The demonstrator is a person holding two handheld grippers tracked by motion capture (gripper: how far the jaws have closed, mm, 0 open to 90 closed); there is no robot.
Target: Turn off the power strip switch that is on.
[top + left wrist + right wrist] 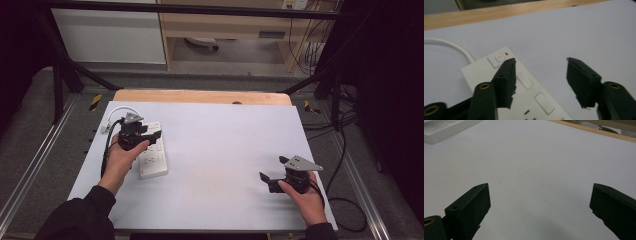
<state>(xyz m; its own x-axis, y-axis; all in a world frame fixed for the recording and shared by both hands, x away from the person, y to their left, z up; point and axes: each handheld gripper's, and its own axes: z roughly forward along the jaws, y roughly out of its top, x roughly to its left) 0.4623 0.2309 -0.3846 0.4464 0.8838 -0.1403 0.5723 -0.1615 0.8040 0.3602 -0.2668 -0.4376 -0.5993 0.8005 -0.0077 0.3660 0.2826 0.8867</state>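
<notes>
Two grippers show from above: my left gripper (pixel 150 134) hovers over the white power strip (pixel 154 159) at the table's (pixel 220 145) left, my right gripper (pixel 272 172) well apart, low right. Along my left jaws, partly open, one is over the strip (pixel 486 68), nothing is pinched. Along my right jaws, wide apart, bare table (pixel 531 170) lies between.

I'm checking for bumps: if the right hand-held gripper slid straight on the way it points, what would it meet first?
Probably nothing close: ahead of the right hand-held gripper lies bare white table cover. The white power strip lies far across the table, roughly that way, though depth is hard to judge.
</notes>
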